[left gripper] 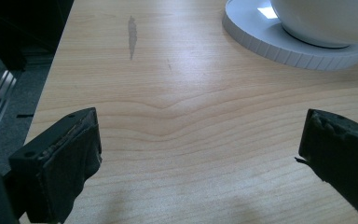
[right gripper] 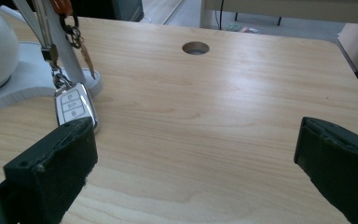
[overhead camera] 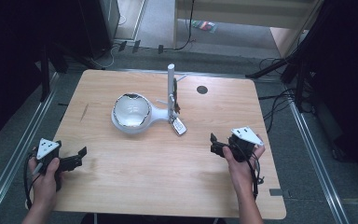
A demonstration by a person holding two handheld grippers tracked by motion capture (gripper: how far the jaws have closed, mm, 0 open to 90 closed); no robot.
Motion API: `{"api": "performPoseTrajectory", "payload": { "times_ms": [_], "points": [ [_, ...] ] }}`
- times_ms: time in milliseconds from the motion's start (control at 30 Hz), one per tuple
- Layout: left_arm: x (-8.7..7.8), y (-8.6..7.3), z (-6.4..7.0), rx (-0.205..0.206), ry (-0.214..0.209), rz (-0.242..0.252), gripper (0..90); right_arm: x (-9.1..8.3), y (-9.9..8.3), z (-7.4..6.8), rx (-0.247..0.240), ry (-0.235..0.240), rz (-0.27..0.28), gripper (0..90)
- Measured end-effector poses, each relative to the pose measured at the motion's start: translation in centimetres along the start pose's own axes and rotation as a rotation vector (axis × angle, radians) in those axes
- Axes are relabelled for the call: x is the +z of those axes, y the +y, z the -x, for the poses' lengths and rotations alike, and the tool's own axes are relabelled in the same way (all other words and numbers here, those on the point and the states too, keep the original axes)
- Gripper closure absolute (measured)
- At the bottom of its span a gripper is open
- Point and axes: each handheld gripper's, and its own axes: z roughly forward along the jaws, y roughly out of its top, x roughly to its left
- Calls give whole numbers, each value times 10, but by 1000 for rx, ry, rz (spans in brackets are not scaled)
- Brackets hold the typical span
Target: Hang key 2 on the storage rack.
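A white bowl [overhead camera: 131, 112] sits on a flat white base [left gripper: 261, 39] in the middle of the wooden table [overhead camera: 168, 168]. From the base's right end rises a white post [overhead camera: 171, 88]. A bunch of keys hangs on the post, and its silver car key fob [overhead camera: 179, 125] [right gripper: 74, 106] rests on the table. My left gripper [overhead camera: 79, 157] [left gripper: 200, 116] is held near the front left corner, open and empty, aimed toward the bowl. My right gripper [overhead camera: 213, 144] [right gripper: 195, 125] stands open and empty at the front right, a short way from the fob.
A round cable hole [overhead camera: 202, 89] [right gripper: 196, 47] is cut into the tabletop at the back right. A grey streak [left gripper: 132, 35] marks the wood on the left. Metal floor rails [overhead camera: 9, 163] run along both sides of the table, with cables and dark stands beyond.
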Motion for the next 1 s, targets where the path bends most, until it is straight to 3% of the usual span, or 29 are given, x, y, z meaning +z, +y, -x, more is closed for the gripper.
{"api": "performPoseTrajectory", "payload": {
  "times_ms": [200,533,833,1000],
  "points": [
    [0,0,0,1,-1,1,0,-13,-20,19,15,-33,10,0],
    [0,0,1,2,0,2,0,-32,-57,55,68,-107,-24,0],
    [0,0,0,1,-4,-2,0,-54,-82,78,81,-112,-71,0],
    [0,0,1,2,-2,-1,0,-61,-88,85,114,-120,-32,0]
  ]
}}
